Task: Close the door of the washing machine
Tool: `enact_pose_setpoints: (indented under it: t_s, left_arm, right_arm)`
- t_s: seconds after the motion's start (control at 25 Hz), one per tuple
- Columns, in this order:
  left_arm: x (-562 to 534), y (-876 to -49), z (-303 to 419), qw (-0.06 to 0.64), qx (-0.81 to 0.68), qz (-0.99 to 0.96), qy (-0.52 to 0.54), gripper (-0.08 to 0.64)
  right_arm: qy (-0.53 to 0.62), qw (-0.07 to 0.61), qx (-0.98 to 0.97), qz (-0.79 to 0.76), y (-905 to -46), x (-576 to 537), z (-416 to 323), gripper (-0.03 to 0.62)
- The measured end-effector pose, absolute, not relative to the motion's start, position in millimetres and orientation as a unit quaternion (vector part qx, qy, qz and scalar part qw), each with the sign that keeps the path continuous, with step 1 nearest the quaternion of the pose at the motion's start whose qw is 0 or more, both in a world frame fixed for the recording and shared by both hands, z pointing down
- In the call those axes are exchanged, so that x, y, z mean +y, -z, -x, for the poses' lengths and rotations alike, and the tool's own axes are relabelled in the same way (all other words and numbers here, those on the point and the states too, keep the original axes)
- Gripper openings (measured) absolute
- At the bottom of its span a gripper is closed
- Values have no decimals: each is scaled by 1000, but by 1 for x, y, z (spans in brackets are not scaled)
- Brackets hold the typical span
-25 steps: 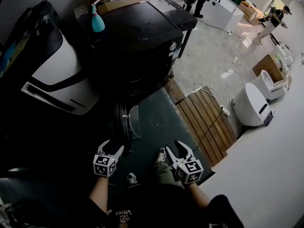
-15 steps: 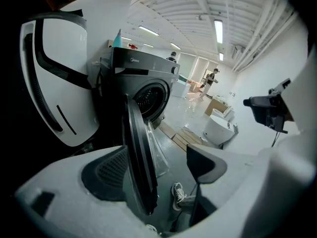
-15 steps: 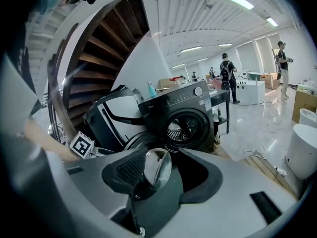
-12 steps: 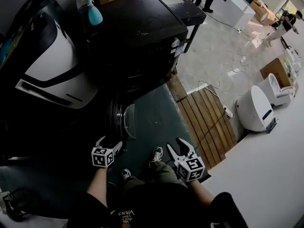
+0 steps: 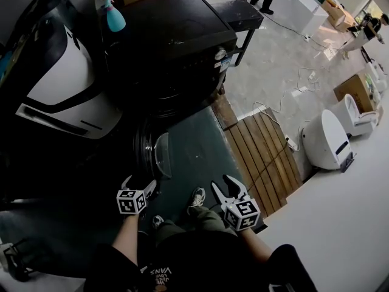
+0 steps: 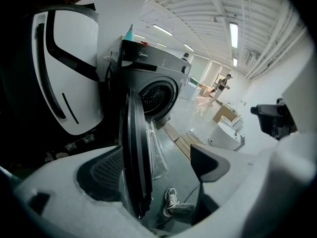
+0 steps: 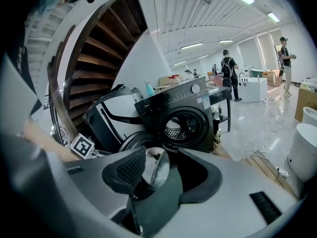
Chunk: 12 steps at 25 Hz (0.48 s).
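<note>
Closest to me, the person holds the left gripper (image 5: 138, 185) low on the left, its jaws spread wide, having just been opening. In the left gripper view the edge of the door (image 5: 159, 156) stands upright between the two pads, nearer the left one, with neither pad pressing on it. The right gripper (image 5: 220, 184) hangs to the right of it, well apart from the door, its jaws also wide and nothing between them; the door's glass bowl only shows beyond the gap in the right gripper view. A sneaker (image 5: 196, 197) rests between the two tools on the dark green mat (image 5: 200, 145).

The door is swung fully out from the washing machine (image 5: 170, 47), hinged on the left and standing edge-on towards the person. Behind it the round opening shows the drum (image 7: 179, 127). To the right of the mat lies a wooden slatted platform (image 5: 262, 157).

A teal spray bottle (image 5: 113, 17) stands on the far left corner of the black washing machine's top. A white-and-black machine (image 5: 61, 81) sits just to the left of the washer. Far right, a white rounded appliance (image 5: 325, 140) sits on the pale floor, with a cardboard box (image 5: 352, 87) beyond it and a person (image 5: 372, 26) farther off.
</note>
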<state>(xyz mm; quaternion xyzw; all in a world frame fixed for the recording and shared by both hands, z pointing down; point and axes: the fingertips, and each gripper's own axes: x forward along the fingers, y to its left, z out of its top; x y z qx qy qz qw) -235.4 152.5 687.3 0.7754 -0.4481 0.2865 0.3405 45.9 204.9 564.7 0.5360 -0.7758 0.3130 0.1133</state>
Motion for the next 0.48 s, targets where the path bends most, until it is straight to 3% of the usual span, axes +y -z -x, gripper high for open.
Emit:
enact_pose_setpoints:
  t_s: [0.48]
  left_arm:
    - [157, -686, 158, 365, -402, -787, -293, 420]
  right_arm:
    - [-318, 110, -773, -538, -567, 209, -79, 184]
